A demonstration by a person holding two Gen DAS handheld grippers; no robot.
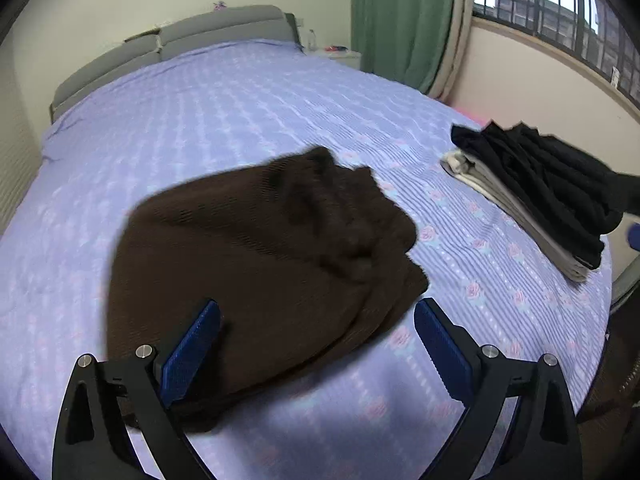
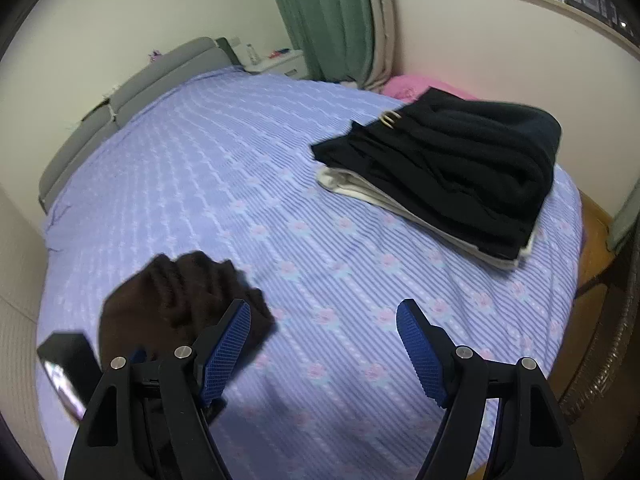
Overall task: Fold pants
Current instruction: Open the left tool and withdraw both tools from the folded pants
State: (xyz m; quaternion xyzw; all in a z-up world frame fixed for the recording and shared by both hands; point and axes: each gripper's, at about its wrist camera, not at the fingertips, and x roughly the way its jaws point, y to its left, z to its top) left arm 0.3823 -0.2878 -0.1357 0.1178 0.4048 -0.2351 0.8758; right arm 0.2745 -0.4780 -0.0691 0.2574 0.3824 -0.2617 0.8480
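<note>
Dark brown pants (image 1: 260,264) lie folded into a compact bundle on the purple floral bedsheet (image 1: 200,112). My left gripper (image 1: 318,316) is open and empty, just above the near edge of the bundle. In the right wrist view the brown pants (image 2: 180,304) show at lower left, partly behind the left finger. My right gripper (image 2: 324,320) is open and empty, over bare sheet (image 2: 280,200) to the right of the pants.
A stack of folded clothes, black on top of light grey (image 1: 540,196), sits at the bed's right edge; it also shows in the right wrist view (image 2: 452,168). A dark phone-like object (image 2: 66,364) lies left of the pants. Grey headboard (image 1: 180,40), green curtain (image 1: 400,20), bedside table (image 2: 276,62).
</note>
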